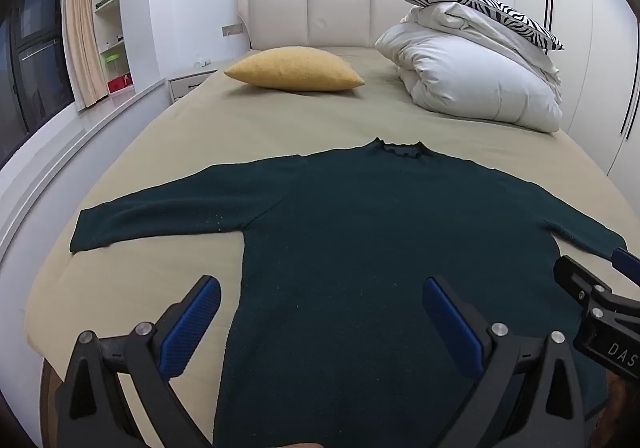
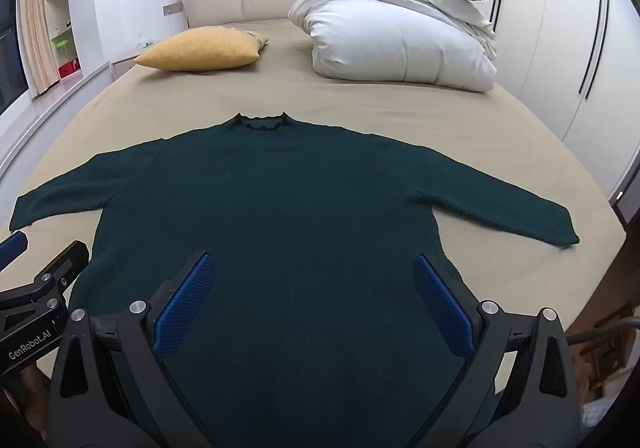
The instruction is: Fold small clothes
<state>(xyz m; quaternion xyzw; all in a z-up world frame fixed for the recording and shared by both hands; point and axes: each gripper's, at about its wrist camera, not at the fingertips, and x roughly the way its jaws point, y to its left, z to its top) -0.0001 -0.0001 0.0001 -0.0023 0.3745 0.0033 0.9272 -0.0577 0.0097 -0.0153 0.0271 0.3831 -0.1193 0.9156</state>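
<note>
Left gripper (image 1: 322, 316): jaws wide apart, holding nothing, hovering over the sweater's lower left body with its left finger out past the side edge, above the sheet.
Right gripper (image 2: 314, 294): jaws wide apart, empty, hovering over the sweater's lower right body, both fingers above the cloth.
Sweater (image 1: 380, 228): dark green, spread flat on the bed (image 1: 280, 120), collar away from the jaws, hem towards them.
Long axis: hem to collar runs straight ahead of both grippers; the sleeves stretch sideways across it.
Left sleeve (image 1: 160, 216): out to the sweater's left, nearer the left gripper.
Right sleeve (image 2: 500, 204): out to the sweater's right, nearer the right gripper.
Likely next move: each gripper probably takes its own side, so neither need cross over.
Beyond the collar: yellow pillow (image 1: 294, 69) and a folded white duvet (image 1: 476, 80), well apart from the sweater.
</note>
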